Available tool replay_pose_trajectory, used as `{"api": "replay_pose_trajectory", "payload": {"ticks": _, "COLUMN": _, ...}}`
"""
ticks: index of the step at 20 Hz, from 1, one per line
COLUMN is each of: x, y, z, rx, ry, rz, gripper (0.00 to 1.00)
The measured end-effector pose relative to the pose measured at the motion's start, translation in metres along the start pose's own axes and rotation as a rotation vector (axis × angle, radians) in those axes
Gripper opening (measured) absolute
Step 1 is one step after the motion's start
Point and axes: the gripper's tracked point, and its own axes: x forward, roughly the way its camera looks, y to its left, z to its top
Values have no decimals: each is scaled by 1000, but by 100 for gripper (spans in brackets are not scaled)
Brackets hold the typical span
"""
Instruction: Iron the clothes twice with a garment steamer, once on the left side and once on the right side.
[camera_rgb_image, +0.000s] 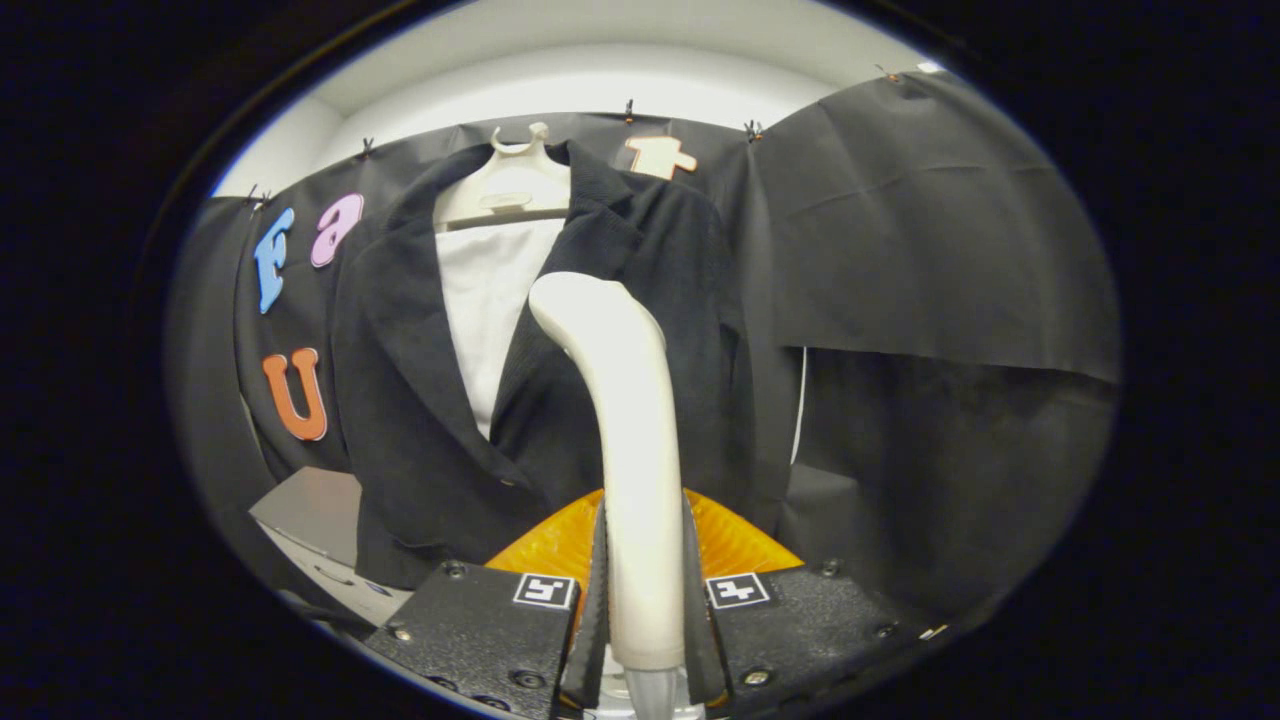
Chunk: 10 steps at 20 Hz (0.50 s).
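1. Tongs (645, 600) at bottom centre clamp the steamer (625, 440) handle, both fingers pressing it.
2. Steamer rises upright at mid-frame, its head before the jacket (420, 400).
3. Jacket hangs on a hanger (510, 180), upper centre.

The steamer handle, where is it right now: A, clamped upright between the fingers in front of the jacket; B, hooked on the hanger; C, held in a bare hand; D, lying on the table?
A: the steamer handle stands upright with both fingers of the gripper pressed against its sides, its head up against the dark jacket.
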Motion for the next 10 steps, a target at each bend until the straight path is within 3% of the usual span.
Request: {"api": "replay_pose_trajectory", "payload": {"ticks": 10, "x": -2, "y": 3, "z": -55, "rx": -46, "ry": 61, "rz": -16, "gripper": 35}}
